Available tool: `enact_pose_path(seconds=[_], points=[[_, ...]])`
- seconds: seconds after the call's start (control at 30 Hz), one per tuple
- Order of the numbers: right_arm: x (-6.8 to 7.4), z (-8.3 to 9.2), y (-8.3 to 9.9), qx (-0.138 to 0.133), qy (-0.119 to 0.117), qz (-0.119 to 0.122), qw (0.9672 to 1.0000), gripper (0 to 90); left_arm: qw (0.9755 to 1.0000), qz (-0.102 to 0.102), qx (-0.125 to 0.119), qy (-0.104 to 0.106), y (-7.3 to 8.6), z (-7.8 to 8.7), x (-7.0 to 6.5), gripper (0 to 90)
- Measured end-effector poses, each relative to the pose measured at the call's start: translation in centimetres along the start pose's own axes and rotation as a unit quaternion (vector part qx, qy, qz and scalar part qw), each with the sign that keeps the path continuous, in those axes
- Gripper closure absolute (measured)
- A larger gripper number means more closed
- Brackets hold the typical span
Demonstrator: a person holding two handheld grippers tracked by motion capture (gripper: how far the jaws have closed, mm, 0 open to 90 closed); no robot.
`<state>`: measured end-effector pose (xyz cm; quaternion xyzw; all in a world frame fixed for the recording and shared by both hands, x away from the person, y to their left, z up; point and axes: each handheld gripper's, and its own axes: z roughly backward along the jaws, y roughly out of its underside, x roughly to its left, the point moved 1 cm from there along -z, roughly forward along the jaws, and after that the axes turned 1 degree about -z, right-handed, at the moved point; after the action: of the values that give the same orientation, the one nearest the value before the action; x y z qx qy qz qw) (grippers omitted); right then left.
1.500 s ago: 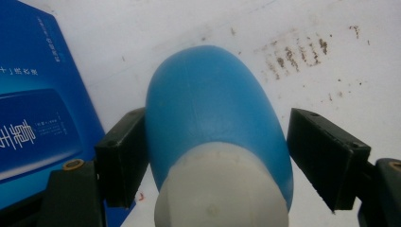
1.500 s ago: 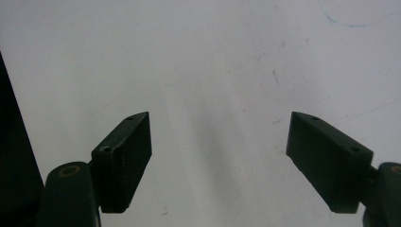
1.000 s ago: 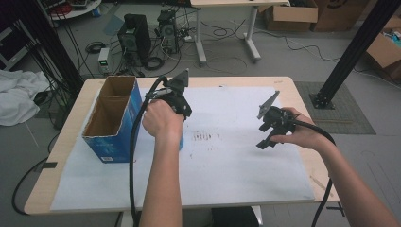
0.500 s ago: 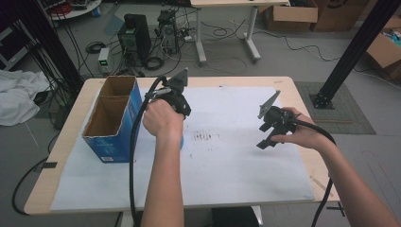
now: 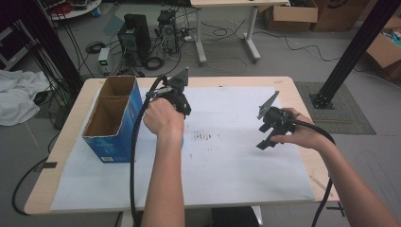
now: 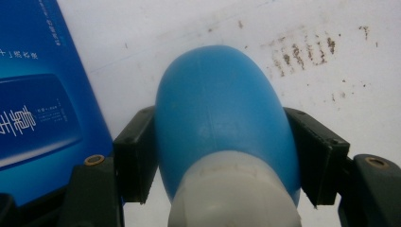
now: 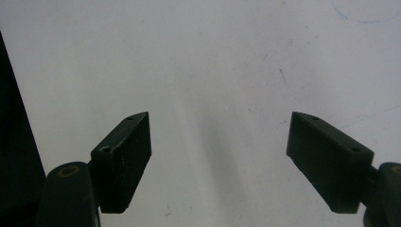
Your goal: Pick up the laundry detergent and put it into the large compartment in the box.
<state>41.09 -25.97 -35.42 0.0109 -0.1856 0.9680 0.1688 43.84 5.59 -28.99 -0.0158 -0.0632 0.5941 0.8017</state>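
I've got the left gripper (image 6: pixel 222 156) pinching the blue bulb (image 6: pixel 222 109) on the white sheet just beside the blue box (image 5: pixel 113 120); jaws just closed in, pads look snug tho I can't swear it's firm. Lift still to do, prob. into the box. Left hand points down; right gripper (image 7: pixel 220 161) hovers w/ jaws spread.

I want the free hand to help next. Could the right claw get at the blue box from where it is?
Probably not directly: the left hand and its claw, shut on the blue bulb, sit between the open right claw and the blue box.
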Motion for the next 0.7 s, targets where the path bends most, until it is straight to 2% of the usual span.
enact_pose_path(seconds=[0.17,0.27,0.53,0.6,0.7], points=[[-0.09,-0.05,0.0,0.0,-0.001,0.0,1.0,22.8,1.0,0.002,0.008,-0.003,-0.15,0.01,-0.05,34.7],[-0.1,-0.03,0.03,0.001,-0.002,-0.004,1.0,22.8,0.9999,-0.007,0.014,-0.006,-0.27,0.06,-0.14,34.9],[-0.19,0.06,0.14,0.001,-0.001,-0.005,1.0,23.0,0.9995,-0.027,0.011,-0.01,-0.24,0.07,-0.16,35.6],[-0.22,0.08,0.15,0.001,0.0,-0.006,1.0,23.0,0.9993,-0.034,0.014,-0.008,-0.25,0.13,-0.22,35.8],[-0.18,0.16,0.09,0.001,0.001,-0.005,1.0,23.0,0.9991,-0.039,0.013,0.008,-0.31,0.64,-0.13,36.0]])
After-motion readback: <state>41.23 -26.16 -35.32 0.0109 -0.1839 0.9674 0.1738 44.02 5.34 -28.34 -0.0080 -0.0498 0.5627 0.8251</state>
